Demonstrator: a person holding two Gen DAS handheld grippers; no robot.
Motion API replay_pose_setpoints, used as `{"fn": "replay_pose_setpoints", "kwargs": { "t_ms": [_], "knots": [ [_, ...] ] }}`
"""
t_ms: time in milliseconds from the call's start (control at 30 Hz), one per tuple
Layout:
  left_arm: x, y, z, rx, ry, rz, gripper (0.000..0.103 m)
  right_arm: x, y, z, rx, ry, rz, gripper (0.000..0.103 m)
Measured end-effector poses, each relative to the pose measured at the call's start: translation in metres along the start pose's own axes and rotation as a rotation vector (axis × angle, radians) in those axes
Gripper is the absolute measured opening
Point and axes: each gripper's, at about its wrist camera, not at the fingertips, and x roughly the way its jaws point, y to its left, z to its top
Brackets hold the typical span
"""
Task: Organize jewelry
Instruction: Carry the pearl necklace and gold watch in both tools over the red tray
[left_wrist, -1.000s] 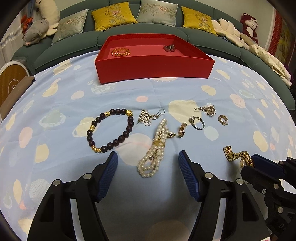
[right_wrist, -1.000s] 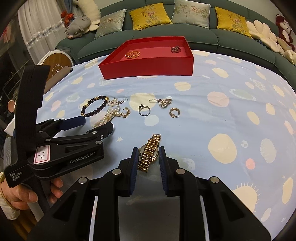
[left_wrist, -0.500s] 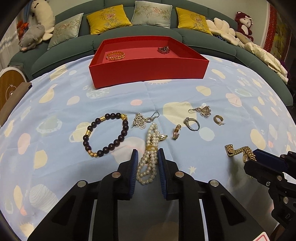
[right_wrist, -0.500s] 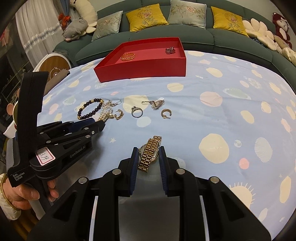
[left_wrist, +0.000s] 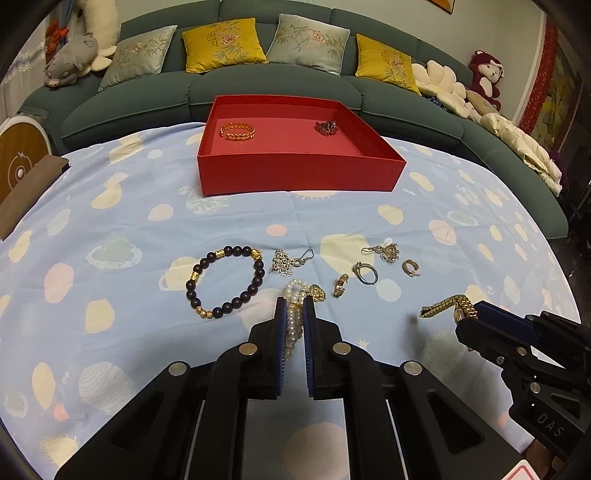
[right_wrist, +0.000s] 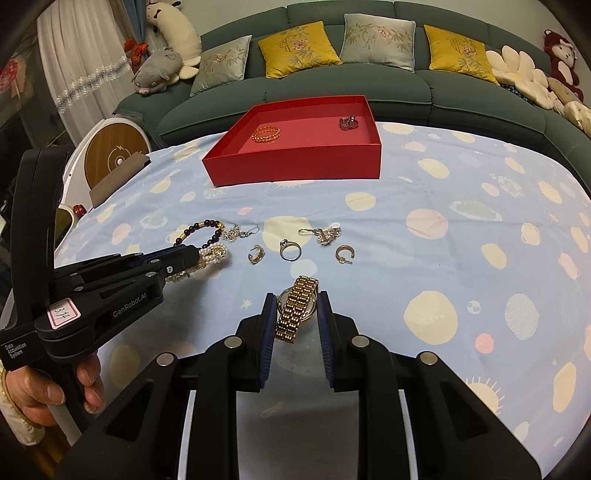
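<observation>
Closing from a wide spread a second earlier, the left claw pinched the pearl bracelet on the patterned cloth of the bench, its blue pads pressed against the strands. Alongside it, the right claw gripped a gold watch by the case, the band draped across its fingers. Ahead sat the red tray, already holding a gold bangle and a dark trinket; a beaded bracelet, rings and earrings lay loose on the cloth. Judging by the grip, a slow, straight lift looked wise, so the dangling pearl loops cleared the neighbouring gold earring before both pieces travelled to the tray.
</observation>
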Motion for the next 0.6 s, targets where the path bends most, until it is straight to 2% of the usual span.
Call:
{"fn": "replay_pose_setpoints", "kwargs": {
  "t_ms": [233, 367, 600],
  "knots": [
    [-0.02, 0.006, 0.006, -0.023, -0.026, -0.032, 0.006, -0.002, 0.002, 0.002, -0.001, -0.007, 0.003, 0.021],
    [-0.035, 0.0, 0.023, -0.021, -0.062, -0.048, 0.006, -0.01, 0.004, 0.015, 0.0, -0.038, 0.009, 0.021],
    [-0.05, 0.0, 0.082, -0.017, -0.16, -0.029, 0.006, -0.021, 0.0, 0.079, 0.022, -0.106, 0.022, 0.021]
  ]
}}
